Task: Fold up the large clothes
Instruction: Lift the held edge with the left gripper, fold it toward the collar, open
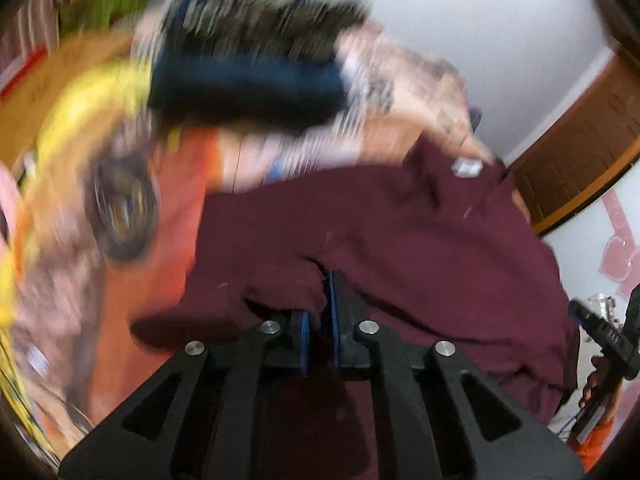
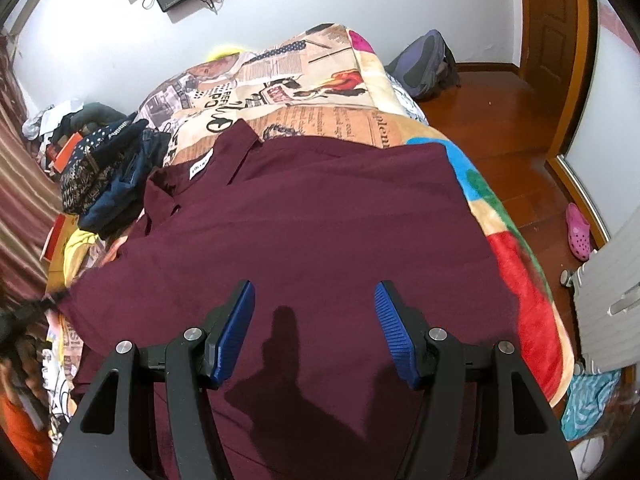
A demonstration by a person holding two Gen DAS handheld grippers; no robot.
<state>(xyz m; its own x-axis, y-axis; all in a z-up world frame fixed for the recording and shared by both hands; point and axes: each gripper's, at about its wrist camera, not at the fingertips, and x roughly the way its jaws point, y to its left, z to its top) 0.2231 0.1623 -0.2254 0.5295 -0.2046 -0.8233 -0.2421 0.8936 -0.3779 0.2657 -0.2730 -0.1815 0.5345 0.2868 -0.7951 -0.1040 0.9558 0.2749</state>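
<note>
Shirt (image 1: pixel 400 232), a large maroon one with a collar, lies across the bed, and the left wrist view is smeared with blur. There the left gripper (image 1: pixel 320 316) has its blue-padded fingers (image 1: pixel 333 312) drawn nearly together with a bunched fold of the maroon cloth rising between them; whether the pads actually press the cloth I cannot tell. Beyond the shirt sits a pile of dark clothes (image 1: pixel 248 80) and something yellow (image 1: pixel 100 92), both too blurred to make out. At the far right edge a hand (image 1: pixel 596 384) grips the other black tool.

From the right wrist view the picture is sharp. The shirt (image 2: pixel 320 216) is spread flat on a patterned blanket (image 2: pixel 304 92) that covers the bed, collar toward the far left with a white label (image 2: pixel 200 168) showing beside it. The right gripper (image 2: pixel 315 328) hovers over the near part of the shirt with its fingers (image 2: pixel 236 328) released and spread apart, nothing between them, their shadow falling on the cloth. A heap of dark clothes (image 2: pixel 104 176) lies just left of the collar. On the wooden floor to the right are a pink shoe (image 2: pixel 578 232) and a backpack (image 2: pixel 424 64).
</note>
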